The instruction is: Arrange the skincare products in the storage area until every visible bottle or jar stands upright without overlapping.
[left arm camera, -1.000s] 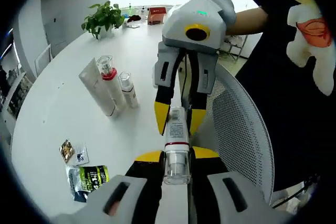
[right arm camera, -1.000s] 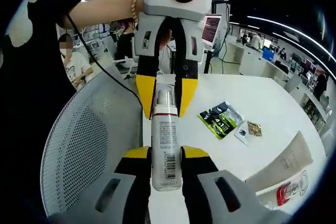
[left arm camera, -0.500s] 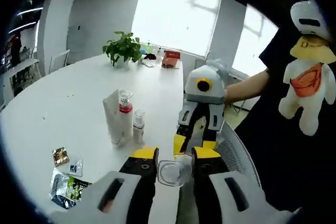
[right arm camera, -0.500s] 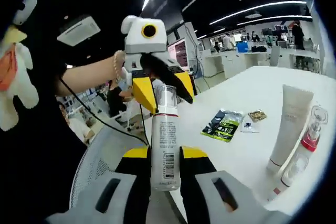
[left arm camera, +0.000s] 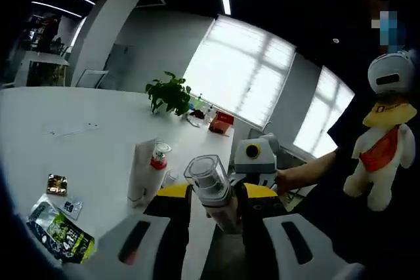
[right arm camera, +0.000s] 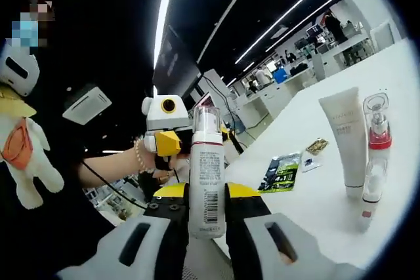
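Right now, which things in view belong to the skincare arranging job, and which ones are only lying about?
Part of the job:
- pump bottle, held between both grippers
- white tube, standing upright
- red-collared bottle, standing upright
- small clear-capped bottle
- right gripper and left gripper

Lying about:
- green-black sachet
- small foil packets
- potted plant
- red box

In the right gripper view a pump bottle point(right arm camera: 207, 188) stands between the tongs' jaws. Right of it on the table point(right arm camera: 394, 90), a tube point(right arm camera: 346, 136) stands beside a dropper bottle point(right arm camera: 375, 142); sachets point(right arm camera: 283, 170) lie between.
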Tool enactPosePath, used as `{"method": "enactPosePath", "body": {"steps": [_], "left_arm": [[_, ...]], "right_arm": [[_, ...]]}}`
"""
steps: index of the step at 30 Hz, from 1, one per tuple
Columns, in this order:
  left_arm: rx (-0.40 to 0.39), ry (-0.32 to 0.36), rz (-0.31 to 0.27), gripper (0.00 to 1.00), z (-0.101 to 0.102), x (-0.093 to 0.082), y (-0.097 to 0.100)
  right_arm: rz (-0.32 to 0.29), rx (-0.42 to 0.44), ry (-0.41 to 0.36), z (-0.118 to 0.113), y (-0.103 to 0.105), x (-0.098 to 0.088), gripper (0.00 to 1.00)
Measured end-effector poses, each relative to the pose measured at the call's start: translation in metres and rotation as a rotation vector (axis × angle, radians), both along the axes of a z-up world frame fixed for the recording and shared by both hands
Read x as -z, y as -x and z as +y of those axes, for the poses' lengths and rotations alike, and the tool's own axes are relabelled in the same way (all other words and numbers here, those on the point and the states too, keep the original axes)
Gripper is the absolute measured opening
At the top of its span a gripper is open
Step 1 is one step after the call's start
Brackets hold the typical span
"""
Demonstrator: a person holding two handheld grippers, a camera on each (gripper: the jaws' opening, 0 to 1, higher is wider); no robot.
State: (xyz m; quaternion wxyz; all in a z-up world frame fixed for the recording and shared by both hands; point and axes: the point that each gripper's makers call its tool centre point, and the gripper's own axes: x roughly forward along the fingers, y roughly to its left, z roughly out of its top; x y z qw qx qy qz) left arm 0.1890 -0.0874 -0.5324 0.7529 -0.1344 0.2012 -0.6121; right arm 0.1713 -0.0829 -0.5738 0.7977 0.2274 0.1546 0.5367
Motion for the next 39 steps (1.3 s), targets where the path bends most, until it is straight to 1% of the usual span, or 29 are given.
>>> {"method": "enactPosePath", "body": {"steps": [2, 4, 5, 10, 12, 13, 15, 17, 20, 21, 24, 25, 26, 29, 30, 31, 32, 34, 35, 37, 39], "left_arm": [[-0.016, 0.019, 0.009, 0.27, -0.001, 0.0, -0.001], [-0.028, 0.028, 0.021, 0.23, -0.001, 0.002, -0.003], [-0.03, 0.044, 0.026, 0.24, -0.002, 0.0, -0.003], [-0.01, 0.034, 0.044, 0.24, -0.003, 0.006, 0.004], [-0.01, 0.058, 0.057, 0.22, -0.004, 0.004, 0.005], [-0.016, 0.07, 0.054, 0.22, -0.004, 0.002, 0.004], [-0.016, 0.078, 0.07, 0.21, -0.003, 0.001, 0.003], [-0.02, 0.073, 0.062, 0.2, -0.005, 0.001, 0.002], [-0.02, 0.037, 0.023, 0.2, -0.007, 0.004, 0.001], [-0.019, 0.027, 0.012, 0.2, -0.007, 0.005, 0.001], [-0.032, -0.035, -0.05, 0.2, -0.007, 0.012, -0.002], [-0.034, -0.043, -0.054, 0.2, -0.008, 0.013, -0.002], [-0.041, -0.06, -0.071, 0.19, -0.008, 0.015, -0.003], [-0.065, -0.126, -0.126, 0.18, -0.007, 0.024, -0.008], [-0.075, -0.139, -0.128, 0.18, -0.008, 0.026, -0.009], [-0.071, -0.143, -0.135, 0.18, -0.01, 0.027, -0.008], [-0.068, -0.152, -0.157, 0.18, -0.011, 0.028, -0.008], [-0.066, -0.165, -0.168, 0.18, -0.012, 0.031, -0.009], [-0.057, -0.177, -0.179, 0.18, -0.013, 0.034, -0.009], [-0.046, -0.187, -0.189, 0.18, -0.014, 0.038, -0.009], [-0.031, -0.179, -0.188, 0.18, -0.015, 0.039, -0.009]], "right_arm": [[0.005, 0.006, -0.016, 0.001, 0.0, -0.002, 0.2], [0.008, 0.006, -0.031, 0.001, 0.0, -0.004, 0.2], [0.007, 0.007, -0.032, 0.001, 0.001, -0.004, 0.2], [0.003, 0.013, -0.062, 0.0, 0.0, -0.009, 0.2], [0.008, 0.022, -0.084, 0.002, -0.002, -0.012, 0.2], [0.005, 0.023, -0.084, 0.002, -0.002, -0.012, 0.2], [0.0, 0.024, -0.077, 0.003, -0.001, -0.012, 0.2], [-0.013, 0.035, -0.049, 0.003, -0.004, -0.008, 0.21], [-0.05, 0.041, 0.033, 0.003, -0.007, -0.001, 0.21], [-0.058, 0.038, 0.047, 0.004, -0.007, 0.0, 0.22], [-0.109, 0.065, 0.145, 0.0, -0.013, 0.009, 0.22], [-0.119, 0.065, 0.169, 0.0, -0.014, 0.011, 0.23], [-0.125, 0.068, 0.196, -0.001, -0.015, 0.015, 0.23], [-0.137, 0.071, 0.244, -0.003, -0.019, 0.023, 0.23], [-0.141, 0.073, 0.264, -0.004, -0.02, 0.025, 0.23], [-0.148, 0.072, 0.279, -0.003, -0.02, 0.027, 0.23], [-0.147, 0.07, 0.282, -0.003, -0.021, 0.027, 0.23], [-0.154, 0.067, 0.301, -0.003, -0.021, 0.03, 0.23], [-0.167, 0.063, 0.326, -0.004, -0.022, 0.033, 0.23], [-0.174, 0.064, 0.346, -0.004, -0.022, 0.036, 0.23], [-0.177, 0.067, 0.352, -0.004, -0.023, 0.037, 0.25]]}}
